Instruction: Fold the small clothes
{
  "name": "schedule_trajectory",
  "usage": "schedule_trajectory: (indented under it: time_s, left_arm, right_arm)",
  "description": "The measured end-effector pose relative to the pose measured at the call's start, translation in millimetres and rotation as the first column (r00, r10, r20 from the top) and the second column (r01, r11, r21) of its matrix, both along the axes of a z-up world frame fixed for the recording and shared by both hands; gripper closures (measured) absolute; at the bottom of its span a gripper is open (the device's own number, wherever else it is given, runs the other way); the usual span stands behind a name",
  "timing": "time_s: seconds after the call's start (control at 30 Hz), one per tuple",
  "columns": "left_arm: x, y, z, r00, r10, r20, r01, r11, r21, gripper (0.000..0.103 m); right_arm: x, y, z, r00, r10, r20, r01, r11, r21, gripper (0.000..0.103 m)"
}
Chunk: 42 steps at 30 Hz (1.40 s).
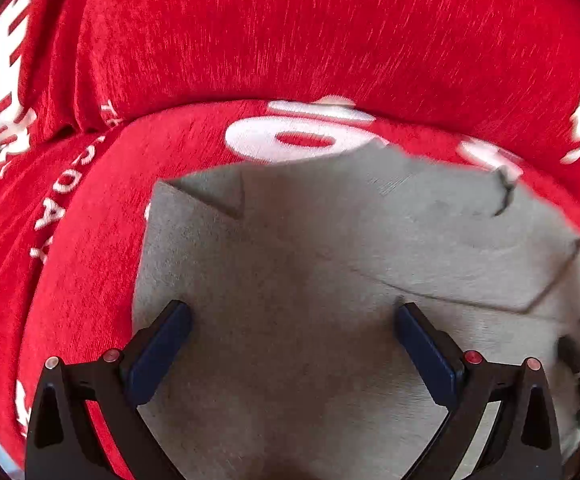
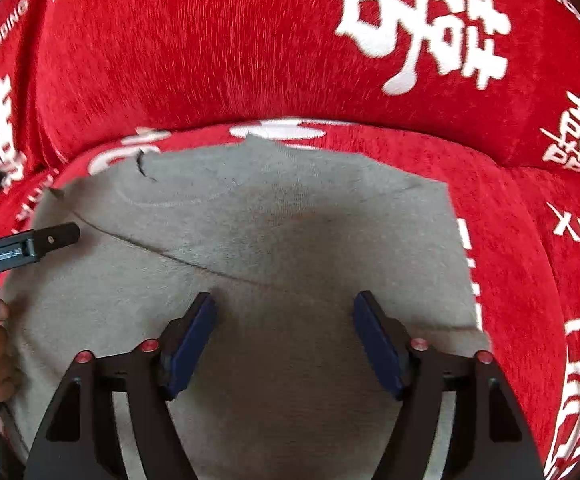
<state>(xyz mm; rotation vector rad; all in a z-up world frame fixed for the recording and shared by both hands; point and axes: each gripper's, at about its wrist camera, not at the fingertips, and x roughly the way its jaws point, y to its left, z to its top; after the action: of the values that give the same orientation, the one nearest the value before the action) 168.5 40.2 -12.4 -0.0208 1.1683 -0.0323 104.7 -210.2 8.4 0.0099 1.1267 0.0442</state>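
Grey garment (image 2: pixel 273 240) lies on red printed cover (image 2: pixel 209 48).

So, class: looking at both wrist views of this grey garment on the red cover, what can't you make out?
- Garment near edge: cut off by the bottom edge in both views and hidden behind each tool.
- Its type: unclear; only folds and a curved seam show.
- Right tool in the left view: a blurred sliver at the right edge.
- Left tool in the right view: only one finger shows.
- Cover print: blurred, partly under the garment.

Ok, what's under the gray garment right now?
The gray garment lies on a red cover with white lettering, which shows around its top and sides. Whatever sits directly beneath the cloth is hidden.
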Motion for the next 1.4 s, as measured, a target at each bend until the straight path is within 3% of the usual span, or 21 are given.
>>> schedule_trajectory:
  time_s: [0.1, 0.2, 0.27, 0.4, 0.47, 0.53, 0.63, 0.73, 0.93, 1.2, 1.3, 1.4]
  left_arm:
    - [-14.5, -3.1, 12.0, 1.000, -0.002, 0.030, 0.001, 0.999, 0.033, 0.000]
    - [-54.7, -10.4, 26.6, 0.995, -0.034, 0.092, 0.035, 0.999, -0.004, 0.000]
    - [-80.1, -19.4, 27.5, 0.991, -0.070, 0.112, 0.071, 0.998, 0.001, 0.000]
    - [-136.7, -38.4, 26.7, 0.976, -0.107, 0.188, 0.088, 0.991, 0.104, 0.000]
    - [-152.5, -37.2, 29.3, 0.973, -0.095, 0.212, 0.074, 0.992, 0.106, 0.000]
    - [-166.1, -33.0, 28.1, 0.977, -0.088, 0.192, 0.072, 0.993, 0.091, 0.000]
    - [-191.3, -28.7, 23.0, 0.977, -0.086, 0.193, 0.071, 0.994, 0.080, 0.000]
    - [-216.1, -25.1, 20.9, 0.976, -0.080, 0.203, 0.068, 0.996, 0.066, 0.000]
    - [-264.1, -7.0, 17.0, 0.982, -0.074, 0.173, 0.072, 0.997, 0.018, 0.000]
    - [-311.2, 7.7, 10.0, 0.988, -0.115, 0.106, 0.108, 0.992, 0.062, 0.000]
    - [-321.5, -8.5, 17.3, 0.975, -0.163, 0.151, 0.153, 0.985, 0.079, 0.000]
    - [-328.3, -37.0, 9.8, 0.958, -0.241, 0.155, 0.215, 0.962, 0.168, 0.000]
  right_arm:
    - [-5.9, -5.7, 9.7, 0.999, -0.044, 0.009, 0.044, 0.999, -0.001, 0.023]
    - [-46.0, -0.9, 34.7, 0.995, -0.008, 0.099, 0.004, 0.999, 0.041, 0.022]
    - [-67.9, 6.1, 37.8, 0.994, 0.030, 0.109, -0.037, 0.998, 0.059, 0.022]
    - [-106.3, 25.3, 23.2, 0.991, 0.070, 0.117, -0.066, 0.997, -0.036, 0.023]
    - [-117.3, 26.8, 19.1, 0.991, 0.074, 0.112, -0.068, 0.996, -0.056, 0.022]
    - [-133.4, 23.6, 18.4, 0.992, 0.065, 0.109, -0.058, 0.996, -0.065, 0.022]
    - [-158.3, 14.7, 21.9, 0.991, 0.044, 0.123, -0.043, 0.999, -0.007, 0.022]
    - [-176.5, 21.6, 18.9, 0.986, 0.087, 0.143, -0.078, 0.995, -0.069, 0.022]
    - [-236.0, 20.8, 16.5, 0.979, 0.148, 0.142, -0.136, 0.986, -0.095, 0.021]
    - [-286.6, 8.2, 11.3, 0.986, 0.158, 0.061, -0.145, 0.974, -0.173, 0.013]
    - [-293.3, 20.8, 28.6, 0.975, 0.188, 0.120, -0.170, 0.975, -0.143, 0.013]
    - [-294.5, 52.8, 28.4, 0.949, 0.279, 0.145, -0.257, 0.955, -0.151, 0.013]
